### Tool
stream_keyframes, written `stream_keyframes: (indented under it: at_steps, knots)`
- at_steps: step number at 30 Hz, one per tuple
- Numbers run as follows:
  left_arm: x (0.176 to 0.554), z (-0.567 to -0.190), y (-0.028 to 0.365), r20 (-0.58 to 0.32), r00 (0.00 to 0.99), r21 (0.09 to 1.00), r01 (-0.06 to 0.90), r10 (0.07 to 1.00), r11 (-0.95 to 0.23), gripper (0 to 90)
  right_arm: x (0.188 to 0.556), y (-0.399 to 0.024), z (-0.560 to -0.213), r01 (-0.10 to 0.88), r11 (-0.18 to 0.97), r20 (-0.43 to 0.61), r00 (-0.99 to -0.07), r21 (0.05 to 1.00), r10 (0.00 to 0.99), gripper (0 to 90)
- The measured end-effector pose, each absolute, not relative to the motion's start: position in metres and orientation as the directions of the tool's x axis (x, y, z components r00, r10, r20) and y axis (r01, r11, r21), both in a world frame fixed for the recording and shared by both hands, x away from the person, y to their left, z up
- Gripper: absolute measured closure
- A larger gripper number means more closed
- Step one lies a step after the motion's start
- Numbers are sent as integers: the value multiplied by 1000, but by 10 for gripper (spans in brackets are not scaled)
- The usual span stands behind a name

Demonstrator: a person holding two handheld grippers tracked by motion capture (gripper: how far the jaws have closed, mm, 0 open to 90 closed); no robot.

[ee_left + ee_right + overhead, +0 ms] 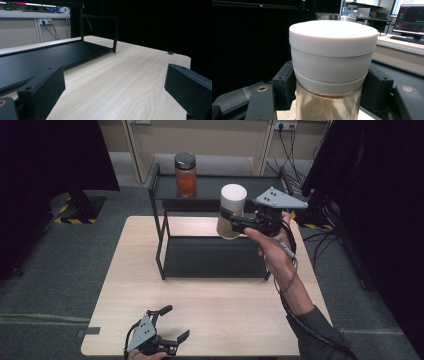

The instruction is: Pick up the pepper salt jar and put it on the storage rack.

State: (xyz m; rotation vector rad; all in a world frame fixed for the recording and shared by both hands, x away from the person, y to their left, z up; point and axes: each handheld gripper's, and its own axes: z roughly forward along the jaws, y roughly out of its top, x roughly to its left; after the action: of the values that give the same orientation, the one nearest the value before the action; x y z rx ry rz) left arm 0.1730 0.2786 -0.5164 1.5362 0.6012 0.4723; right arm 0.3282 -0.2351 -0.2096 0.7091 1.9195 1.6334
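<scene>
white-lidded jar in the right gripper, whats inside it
Through the clear wall of the white-lidded jar, below the lid, a tan powder shows. The lid covers the top of the contents, and the right gripper hides part of the sides.

my right gripper (229,221) sits in the upper middle of the high view, raised well off the tabletop, its jaws pointing toward the left of the frame and clamped on something gripped between them. the grey three-cornered plate rides on top, tilted toward the upper right. my right hand (272,247) wraps the handle from below, the forearm running down to the lower right corner, dark sleeve at the elbow, cable trailing along the wrist. my left gripper (170,322) rests at the bottom left of centre, low by the near edge, jaws spread wide apart with nothing between them, pointing right and slightly up.
</scene>
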Motion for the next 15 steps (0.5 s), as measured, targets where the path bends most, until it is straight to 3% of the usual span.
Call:
stream_keyframes:
  at_steps: [15]
  knots:
    - [173,-517,279,-72,773,996,92,630,2,25,342,-223,-178,59,110,-40,-683,992,729,356]
